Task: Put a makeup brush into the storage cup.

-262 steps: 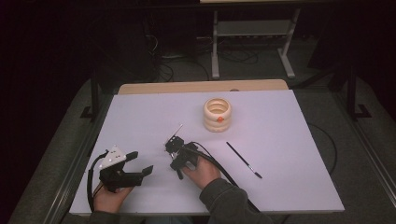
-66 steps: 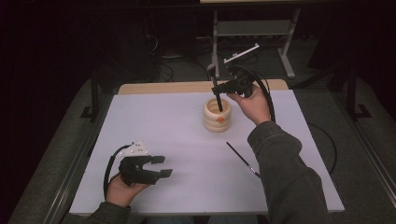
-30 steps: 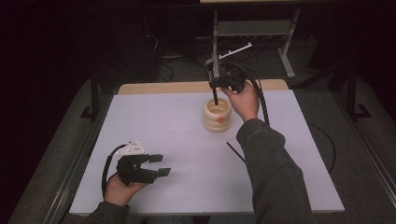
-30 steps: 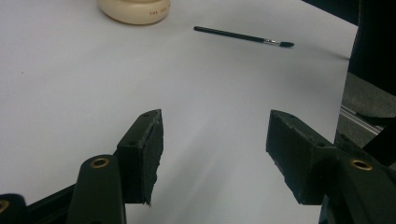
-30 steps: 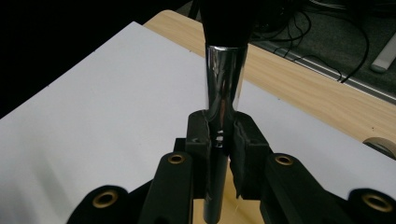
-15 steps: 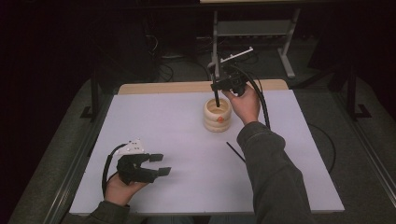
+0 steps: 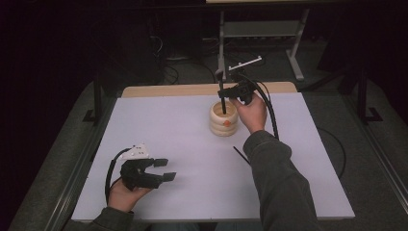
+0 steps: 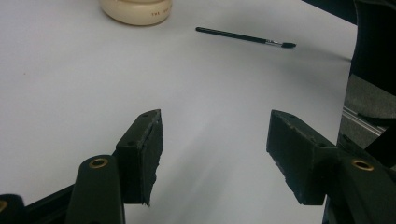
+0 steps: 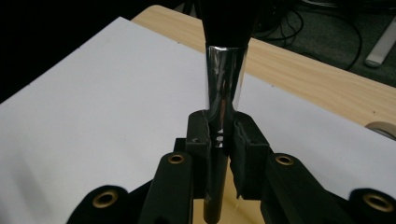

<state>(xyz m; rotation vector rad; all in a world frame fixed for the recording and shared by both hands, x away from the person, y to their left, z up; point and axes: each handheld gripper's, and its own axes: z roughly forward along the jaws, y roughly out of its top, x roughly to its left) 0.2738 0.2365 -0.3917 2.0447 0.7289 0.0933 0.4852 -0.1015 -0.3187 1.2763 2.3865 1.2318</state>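
**Open jaws over a white tabletop**

The left gripper (image 8: 215,154) sits low over the white tabletop (image 8: 70,84), its two black jaws rising from the bottom edge and standing wide apart with nothing between them. Brass-coloured rivets show on the jaw arms. Bare tabletop lies between and ahead of the jaws. Farther off, at the top edge, stands the base of a cream pot (image 8: 136,9) with small dark lettering on its side. Right of the pot, apart from it, a thin black brush (image 8: 245,37) lies flat, its tip pointing right. A dark shape crosses the right edge; what it is cannot be told.
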